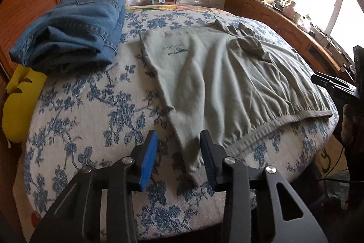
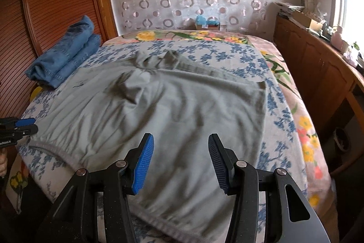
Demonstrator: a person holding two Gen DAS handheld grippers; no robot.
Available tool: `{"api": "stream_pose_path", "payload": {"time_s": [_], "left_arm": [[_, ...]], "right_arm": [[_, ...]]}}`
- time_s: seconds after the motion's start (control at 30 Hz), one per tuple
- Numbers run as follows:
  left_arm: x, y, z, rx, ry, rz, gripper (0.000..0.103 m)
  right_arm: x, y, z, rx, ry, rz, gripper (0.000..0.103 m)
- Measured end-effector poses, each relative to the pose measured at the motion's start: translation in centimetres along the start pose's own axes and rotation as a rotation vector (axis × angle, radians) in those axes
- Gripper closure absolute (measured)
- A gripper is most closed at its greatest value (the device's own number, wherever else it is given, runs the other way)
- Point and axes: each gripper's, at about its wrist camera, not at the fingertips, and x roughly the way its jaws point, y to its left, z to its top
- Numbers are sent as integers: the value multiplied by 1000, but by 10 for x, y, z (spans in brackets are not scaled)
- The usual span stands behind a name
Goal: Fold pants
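Indoors, we see grey pants [image 1: 227, 74] spread on a floral bedspread [image 1: 95, 111]; our left gripper [image 1: 178, 145] straddles a corner, pads not pressing, our right gripper [image 2: 180, 152] hovers parted above them, folded jeans [image 1: 75, 22] nearby.

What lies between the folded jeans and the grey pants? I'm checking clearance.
Only bare blue-floral bedcover separates the folded jeans from the grey pants, clearest in the left wrist view.

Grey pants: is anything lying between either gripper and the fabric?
Nothing visible. The grey pants lie spread on the bed, directly under the left gripper and right gripper; the folded jeans sit apart.
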Motion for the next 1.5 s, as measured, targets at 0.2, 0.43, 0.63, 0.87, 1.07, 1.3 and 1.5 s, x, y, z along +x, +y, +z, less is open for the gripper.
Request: {"api": "stream_pose_path", "payload": {"time_s": [0.2,0.43,0.63,0.87,1.07,1.3,1.5], "left_arm": [[3,-2,-5,-1,4,-26,70],[6,-8,-1,7,-8,-52,96],[-1,-23,13,37,-44,-86,98],[-15,-56,47,91,-112,-175,98],[-8,-86,73,162,-122,-197,98],[4,-123,94,235,-114,-221,99],[17,-154,111,265,-104,-245,99]], "right_arm": [[0,3,-1,-4,6,13,51],[4,3,-3,13,23,40,42],[2,2,-7,12,20,39,36],[-11,-11,-15,50,3,13,36],[-19,-24,-20,75,-11,11,36],[-18,-41,-22,109,-18,18,36],[-16,-58,-23,131,-16,23,36]]}}
